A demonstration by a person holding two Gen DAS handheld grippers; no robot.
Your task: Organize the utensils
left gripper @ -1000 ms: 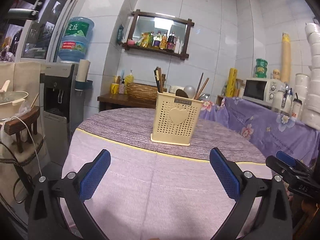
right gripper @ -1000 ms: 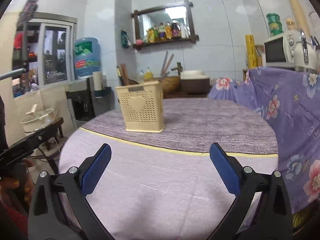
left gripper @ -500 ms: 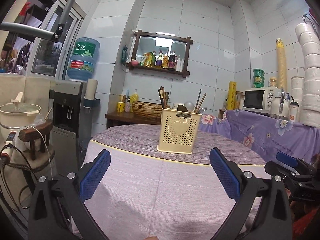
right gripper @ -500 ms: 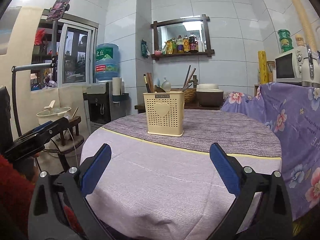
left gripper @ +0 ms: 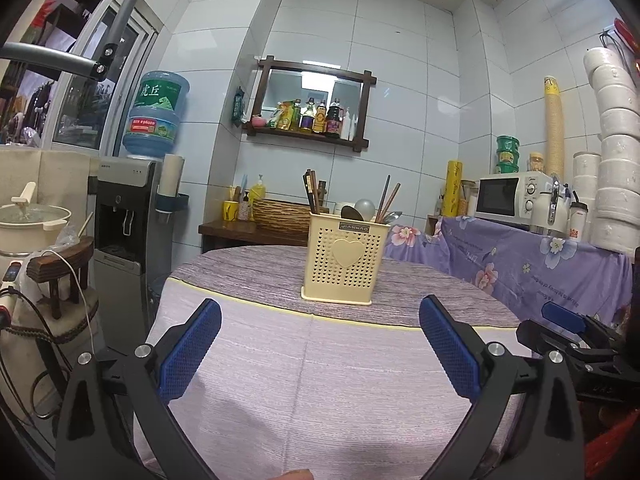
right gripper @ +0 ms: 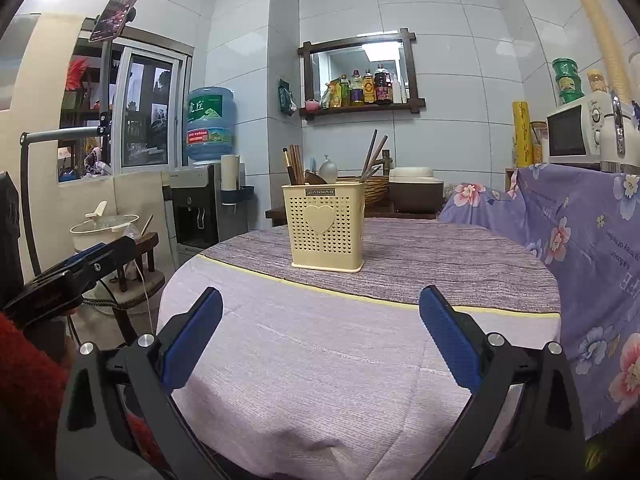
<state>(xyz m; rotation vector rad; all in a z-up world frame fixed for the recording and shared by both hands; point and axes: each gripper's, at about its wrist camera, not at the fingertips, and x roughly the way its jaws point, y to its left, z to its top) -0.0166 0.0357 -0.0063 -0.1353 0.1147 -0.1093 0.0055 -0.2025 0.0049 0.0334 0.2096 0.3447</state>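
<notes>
Your cream utensil caddy (left gripper: 345, 266) sits upright on the round table (left gripper: 320, 380), toward the far edge on the grey-striped part of the cloth, well apart from both grippers. It holds chopsticks (left gripper: 311, 197) at its left corner, a spoon (left gripper: 363, 209) and more sticks leaning right. No loose utensils show on the cloth.

The left gripper (left gripper: 320, 352) and right gripper (right gripper: 321, 332) hover near the table's front edge, jaws spread wide, holding nothing.

What could bite you: that caddy looks light and tall, so tugging a leaning stick sideways could tip it. Thin round sticks may also twist or slip between the pads if pinched off-centre. And the loose tablecloth (right gripper: 320, 380) could drag if you nudge the caddy.
</notes>
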